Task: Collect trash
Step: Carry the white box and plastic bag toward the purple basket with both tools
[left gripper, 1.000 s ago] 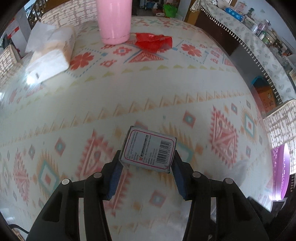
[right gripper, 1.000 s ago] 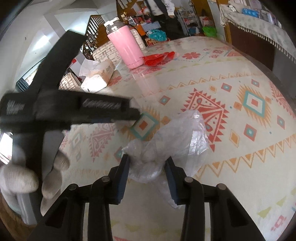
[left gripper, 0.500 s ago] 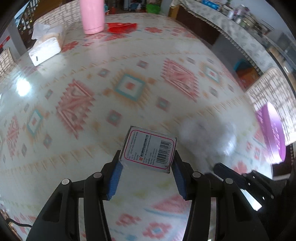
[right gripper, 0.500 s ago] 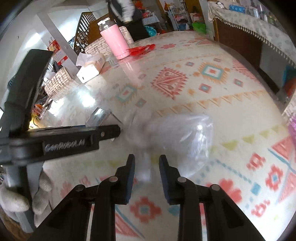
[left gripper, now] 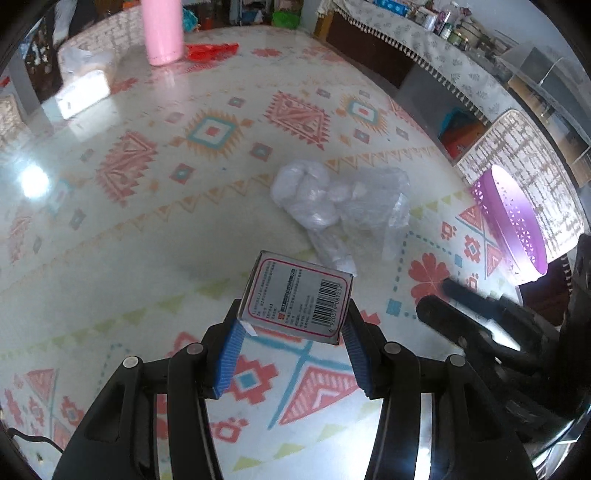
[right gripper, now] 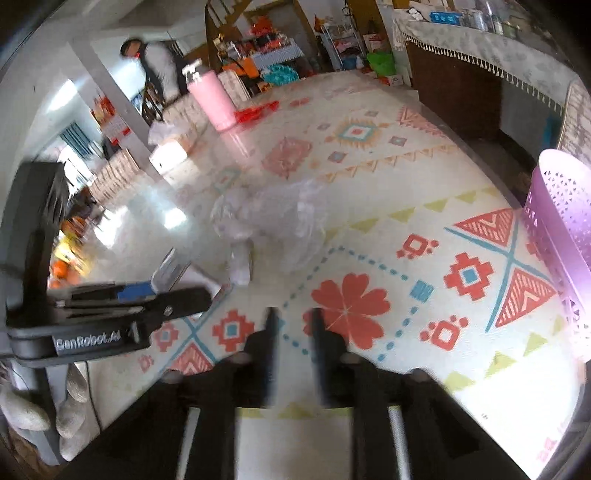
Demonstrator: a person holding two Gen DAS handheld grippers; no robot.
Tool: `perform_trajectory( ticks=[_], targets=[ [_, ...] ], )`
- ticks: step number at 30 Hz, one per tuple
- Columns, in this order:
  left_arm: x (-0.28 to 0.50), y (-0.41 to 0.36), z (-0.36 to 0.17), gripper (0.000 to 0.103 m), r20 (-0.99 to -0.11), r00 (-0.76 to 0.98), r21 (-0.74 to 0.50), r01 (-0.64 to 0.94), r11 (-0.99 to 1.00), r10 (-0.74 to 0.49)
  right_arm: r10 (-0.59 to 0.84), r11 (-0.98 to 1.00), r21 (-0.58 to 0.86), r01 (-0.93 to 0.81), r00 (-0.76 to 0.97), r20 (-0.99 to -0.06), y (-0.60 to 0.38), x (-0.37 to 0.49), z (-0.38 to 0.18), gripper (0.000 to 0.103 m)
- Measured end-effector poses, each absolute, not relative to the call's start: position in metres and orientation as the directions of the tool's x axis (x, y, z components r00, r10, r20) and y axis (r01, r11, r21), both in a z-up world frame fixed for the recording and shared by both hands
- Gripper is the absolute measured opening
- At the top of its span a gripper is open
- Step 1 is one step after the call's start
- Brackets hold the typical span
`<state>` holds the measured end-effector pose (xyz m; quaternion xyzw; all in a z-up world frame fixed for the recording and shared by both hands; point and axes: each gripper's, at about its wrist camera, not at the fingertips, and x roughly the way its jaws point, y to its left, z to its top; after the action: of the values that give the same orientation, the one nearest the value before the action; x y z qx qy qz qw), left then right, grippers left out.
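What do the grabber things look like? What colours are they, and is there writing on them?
The left gripper is black plastic with round silver screws, and its fingers wear ribbed blue pads. White "GenRobot.AI" lettering runs along its side in the right wrist view. The right gripper is black too, though blurred. A light knitted glove covers the hand holding the left one.

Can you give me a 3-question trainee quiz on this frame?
1. True or false: the left gripper holds a box.
2. Where does the plastic bag lie? A) on the table B) in the purple basket C) in the right gripper
3. Fill in: the tall bottle at the far end is ___.

Key: 1 true; 2 A; 3 pink.
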<state>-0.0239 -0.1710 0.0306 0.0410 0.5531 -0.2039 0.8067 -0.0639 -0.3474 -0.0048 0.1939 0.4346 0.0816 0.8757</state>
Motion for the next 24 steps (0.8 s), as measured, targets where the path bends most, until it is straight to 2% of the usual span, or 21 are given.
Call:
perform_trajectory(
  ticks=[1, 2, 7, 11, 19, 21, 22, 23, 24],
  targets=[
    [-0.025, -0.169, 0.032, 0.050, -0.908, 0.315, -0.149, 0.372, 0.916, -0.275, 0.322, 0.905, 0.425, 0.016, 0.627, -0.709, -0.348, -0.062, -0.003, 0.092],
    [-0.027, -0.165, 0.034, 0.050, -0.908, 0.325, -0.135, 0.369, 0.920, -0.264, 0.328, 0.902, 0.432, 0.001, 0.647, -0.688, -0.346, -0.059, 0.001, 0.095],
    [-0.036, -0.150, 0.034, 0.050, -0.912, 0.348, -0.084, 0.358, 0.930, -0.217, 0.306, 0.928, 0.371, -0.037, 0.645, -0.700, -0.328, -0.019, 0.014, 0.095],
    [-0.040, -0.143, 0.028, 0.050, -0.918, 0.345, -0.068, 0.354, 0.933, -0.197, 0.208, 0.977, 0.179, -0.112, 0.654, -0.727, -0.305, 0.020, 0.027, 0.095],
    [-0.042, -0.147, 0.018, 0.050, -0.925, 0.332, -0.050, 0.375, 0.926, -0.185, 0.242, 0.970, 0.186, -0.156, 0.557, -0.794, -0.290, 0.050, -0.003, 0.095],
    [-0.042, -0.150, 0.017, 0.050, -0.925, 0.332, -0.047, 0.380, 0.924, -0.184, 0.238, 0.971, 0.187, -0.148, 0.545, -0.804, -0.288, 0.049, -0.009, 0.083],
    [-0.042, -0.151, 0.016, 0.050, -0.925, 0.332, -0.047, 0.382, 0.923, -0.184, 0.210, 0.978, 0.162, -0.135, 0.553, -0.806, -0.287, 0.047, -0.010, 0.066],
    [-0.042, -0.152, 0.015, 0.050, -0.925, 0.333, -0.044, 0.384, 0.922, -0.183, 0.191, 0.981, 0.144, -0.128, 0.556, -0.809, -0.286, 0.046, -0.010, 0.044],
    [-0.042, -0.152, 0.015, 0.050, -0.925, 0.334, -0.042, 0.385, 0.922, -0.181, 0.194, 0.981, 0.149, -0.125, 0.559, -0.806, -0.287, 0.044, -0.009, 0.044]
  ],
)
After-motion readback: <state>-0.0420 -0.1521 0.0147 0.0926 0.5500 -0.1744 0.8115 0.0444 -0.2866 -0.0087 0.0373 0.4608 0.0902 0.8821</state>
